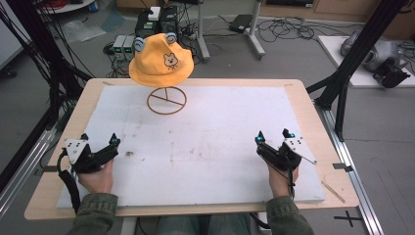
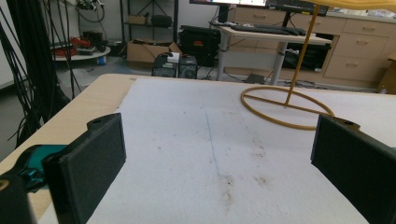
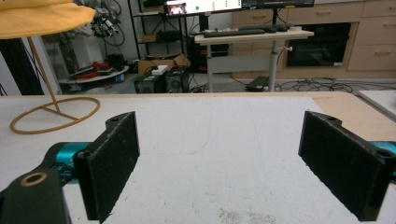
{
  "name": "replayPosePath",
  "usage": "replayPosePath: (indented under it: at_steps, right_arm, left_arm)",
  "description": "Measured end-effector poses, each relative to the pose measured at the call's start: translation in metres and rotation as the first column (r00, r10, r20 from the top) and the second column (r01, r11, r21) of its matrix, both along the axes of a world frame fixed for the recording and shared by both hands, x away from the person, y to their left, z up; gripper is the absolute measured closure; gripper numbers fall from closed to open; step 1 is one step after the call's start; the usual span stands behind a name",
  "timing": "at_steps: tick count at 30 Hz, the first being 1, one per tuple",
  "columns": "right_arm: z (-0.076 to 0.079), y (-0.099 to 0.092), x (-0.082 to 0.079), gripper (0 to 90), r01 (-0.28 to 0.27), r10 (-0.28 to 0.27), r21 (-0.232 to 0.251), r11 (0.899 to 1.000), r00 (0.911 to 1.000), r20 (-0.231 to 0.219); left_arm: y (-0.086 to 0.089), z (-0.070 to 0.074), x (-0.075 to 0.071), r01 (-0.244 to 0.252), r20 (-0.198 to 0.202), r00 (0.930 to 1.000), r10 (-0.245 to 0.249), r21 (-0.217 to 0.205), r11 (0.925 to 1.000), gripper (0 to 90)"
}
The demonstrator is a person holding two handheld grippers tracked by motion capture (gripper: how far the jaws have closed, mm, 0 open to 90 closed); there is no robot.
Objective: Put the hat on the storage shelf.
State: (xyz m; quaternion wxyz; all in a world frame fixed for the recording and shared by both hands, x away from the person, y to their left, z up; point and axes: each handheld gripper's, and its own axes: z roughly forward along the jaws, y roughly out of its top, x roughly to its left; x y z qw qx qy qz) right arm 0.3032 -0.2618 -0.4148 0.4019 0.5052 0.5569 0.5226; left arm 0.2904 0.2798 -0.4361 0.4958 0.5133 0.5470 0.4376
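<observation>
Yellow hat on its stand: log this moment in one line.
yellow hat: on wire stand, untouched | left hand-held gripper: open | right hand-held gripper: open | white board: bare between them

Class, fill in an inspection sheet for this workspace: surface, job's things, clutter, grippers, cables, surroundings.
Surface: white foam board on a wooden table, lightly stained.
Job's things: yellow bucket hat on a wire hat stand, far left of centre.
Clutter: nothing seen on the board.
Grippers: left gripper and right gripper, both open, holding nothing.
Cables: black bundles at left; loose leads on the floor.
Surroundings: lab floor, desks, electronics boxes.
</observation>
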Motion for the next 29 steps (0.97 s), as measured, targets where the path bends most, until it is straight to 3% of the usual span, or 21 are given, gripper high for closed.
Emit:
replayPosePath:
  at_steps: [29]
  right_arm:
    - [-0.0004,-0.0012,0.0013,12.3,0.013,-0.013,0.015,1.0,0.9999,-0.006]
  left_arm:
    - [-0.0006,0.0013,-0.002,0.006,0.004,1.0,-0.006,0.006,1.0,3.6]
